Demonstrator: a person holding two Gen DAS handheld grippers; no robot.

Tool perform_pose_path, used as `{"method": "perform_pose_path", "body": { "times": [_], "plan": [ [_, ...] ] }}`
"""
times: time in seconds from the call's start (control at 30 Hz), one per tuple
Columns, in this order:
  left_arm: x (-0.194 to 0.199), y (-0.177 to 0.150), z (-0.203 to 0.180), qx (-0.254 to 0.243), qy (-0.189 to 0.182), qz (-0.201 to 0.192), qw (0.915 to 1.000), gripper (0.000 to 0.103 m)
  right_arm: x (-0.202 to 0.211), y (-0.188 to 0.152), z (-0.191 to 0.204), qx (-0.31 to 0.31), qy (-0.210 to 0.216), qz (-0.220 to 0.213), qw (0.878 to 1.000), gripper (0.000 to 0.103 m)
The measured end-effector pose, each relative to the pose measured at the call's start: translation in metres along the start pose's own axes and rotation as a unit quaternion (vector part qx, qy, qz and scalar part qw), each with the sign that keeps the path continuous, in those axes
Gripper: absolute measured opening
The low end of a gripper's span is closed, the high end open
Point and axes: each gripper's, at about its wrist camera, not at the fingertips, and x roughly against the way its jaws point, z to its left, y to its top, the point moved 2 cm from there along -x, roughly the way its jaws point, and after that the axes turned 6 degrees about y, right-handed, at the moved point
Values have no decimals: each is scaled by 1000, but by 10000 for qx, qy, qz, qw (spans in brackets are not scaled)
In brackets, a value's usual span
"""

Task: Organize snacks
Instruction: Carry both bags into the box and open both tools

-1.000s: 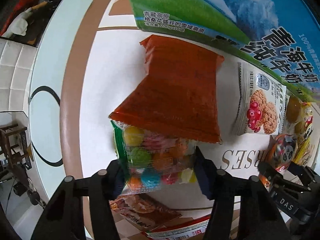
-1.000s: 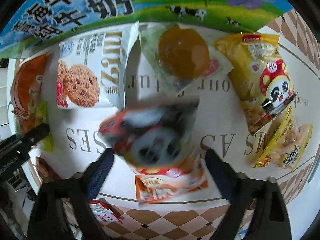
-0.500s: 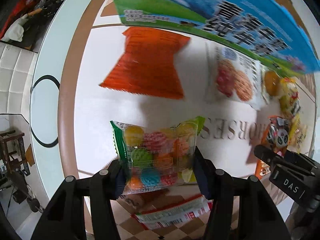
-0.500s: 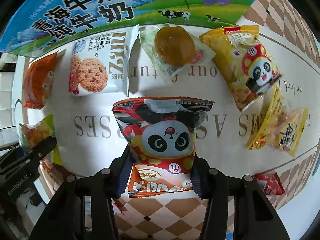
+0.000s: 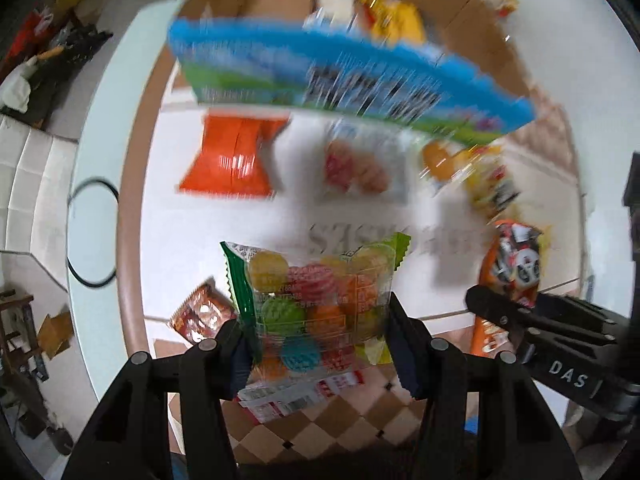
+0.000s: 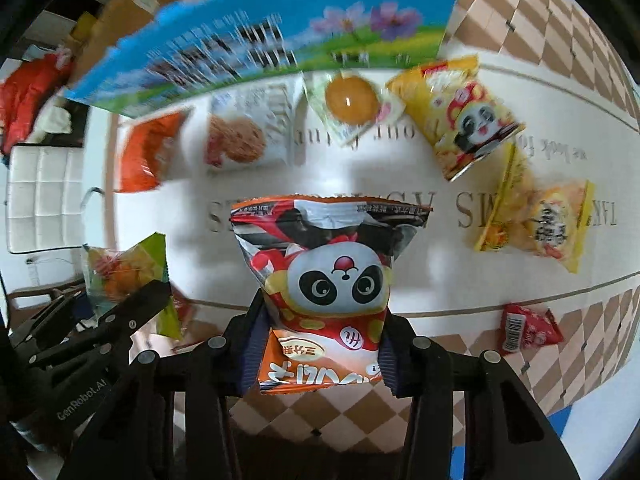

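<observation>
**Both grippers hold a snack above the table**

Your left gripper (image 5: 316, 344) is clamped on the clear candy bag (image 5: 316, 300), which stands up between its two fingers, raised off the white table (image 5: 172, 240). Only this view looks into the open milk carton box (image 5: 340, 76), where a few packets lie, blurred. It also shows a small brown packet (image 5: 200, 314) just below the candy bag.

Your right gripper (image 6: 320, 356) is squeezed shut on the panda snack bag (image 6: 332, 280), held upright at its lower half. Only this view takes in the row along the box wall: orange packet (image 6: 144, 156), cookie pack (image 6: 244, 136), jelly cup (image 6: 352, 100), yellow panda bag (image 6: 460, 116), plus a yellow chip bag (image 6: 540, 224) and a small red packet (image 6: 528, 330) further right.
</observation>
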Motion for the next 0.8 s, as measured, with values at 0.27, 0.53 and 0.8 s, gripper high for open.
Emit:
{"method": "perform_pose_path", "body": {
  "times": [0.27, 0.53, 0.8],
  "plan": [
    [77, 82, 16, -82, -460, -572, 9973, 55, 101, 51, 17, 67, 576, -740, 9956, 50],
    [57, 185, 19, -126, -251, -475, 9985, 55, 121, 150, 47, 92, 634, -1137, 9914, 50],
    [-7, 248, 38, -32, -272, 466, 9985, 55, 60, 227, 73, 147, 378, -850, 9956, 50]
  ]
}}
